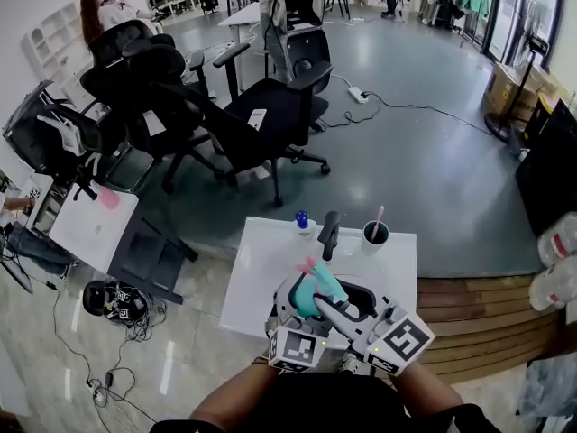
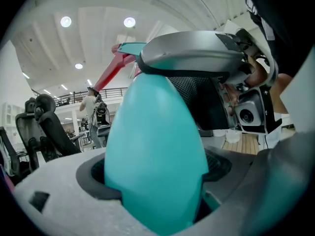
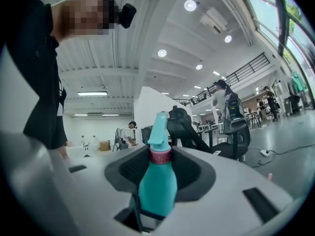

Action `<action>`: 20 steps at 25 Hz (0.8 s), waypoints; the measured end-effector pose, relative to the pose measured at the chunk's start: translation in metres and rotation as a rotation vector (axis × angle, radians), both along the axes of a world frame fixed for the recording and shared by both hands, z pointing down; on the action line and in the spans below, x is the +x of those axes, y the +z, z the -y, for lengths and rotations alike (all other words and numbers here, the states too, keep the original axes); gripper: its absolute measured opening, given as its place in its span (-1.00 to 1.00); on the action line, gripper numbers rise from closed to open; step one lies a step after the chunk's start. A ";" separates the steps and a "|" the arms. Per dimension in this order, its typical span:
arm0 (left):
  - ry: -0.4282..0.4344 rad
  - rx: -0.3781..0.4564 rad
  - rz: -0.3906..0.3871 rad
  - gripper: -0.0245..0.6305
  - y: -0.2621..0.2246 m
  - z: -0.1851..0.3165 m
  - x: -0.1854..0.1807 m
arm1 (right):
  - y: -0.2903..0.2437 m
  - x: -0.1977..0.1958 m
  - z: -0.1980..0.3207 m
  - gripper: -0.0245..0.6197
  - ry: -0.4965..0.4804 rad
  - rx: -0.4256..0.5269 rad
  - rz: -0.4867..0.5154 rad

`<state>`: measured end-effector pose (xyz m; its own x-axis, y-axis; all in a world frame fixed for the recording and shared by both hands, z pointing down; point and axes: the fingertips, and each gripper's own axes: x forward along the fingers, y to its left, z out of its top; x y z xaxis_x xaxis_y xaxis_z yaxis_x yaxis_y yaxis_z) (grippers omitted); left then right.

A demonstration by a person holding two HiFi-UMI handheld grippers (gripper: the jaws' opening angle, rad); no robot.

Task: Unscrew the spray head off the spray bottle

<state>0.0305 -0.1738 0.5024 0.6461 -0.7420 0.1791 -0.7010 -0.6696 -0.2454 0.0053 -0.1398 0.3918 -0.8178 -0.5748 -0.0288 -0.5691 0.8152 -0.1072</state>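
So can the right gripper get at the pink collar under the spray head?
Probably yes: the right gripper seems clamped on the pink collar, nothing between; the left gripper holds the bottle body lower down.

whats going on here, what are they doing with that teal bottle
A person is working a teal spray bottle with two handheld grippers. The left gripper is clamped on the bottle's body, and the right gripper is closed on the pink collar under the spray head. The head sits on the bottle, not yet off.
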 end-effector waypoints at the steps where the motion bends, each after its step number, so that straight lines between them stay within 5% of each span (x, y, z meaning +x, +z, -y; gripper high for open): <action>1: 0.007 -0.001 -0.003 0.51 -0.001 -0.001 0.001 | -0.001 0.000 -0.001 -0.47 -0.004 0.007 0.000; 12: 0.207 0.041 0.010 0.51 -0.015 -0.025 0.013 | -0.017 0.000 -0.027 -0.51 -0.184 0.055 -0.065; 20: 0.523 0.023 0.006 0.50 -0.016 -0.063 0.025 | -0.017 0.000 -0.055 -0.51 -0.445 0.124 -0.143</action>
<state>0.0554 -0.1112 0.4861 0.9303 -0.3242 0.1713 -0.2729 -0.9242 -0.2671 0.0051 -0.0847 0.3751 -0.9843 -0.1677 0.0555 -0.1643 0.9846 0.0604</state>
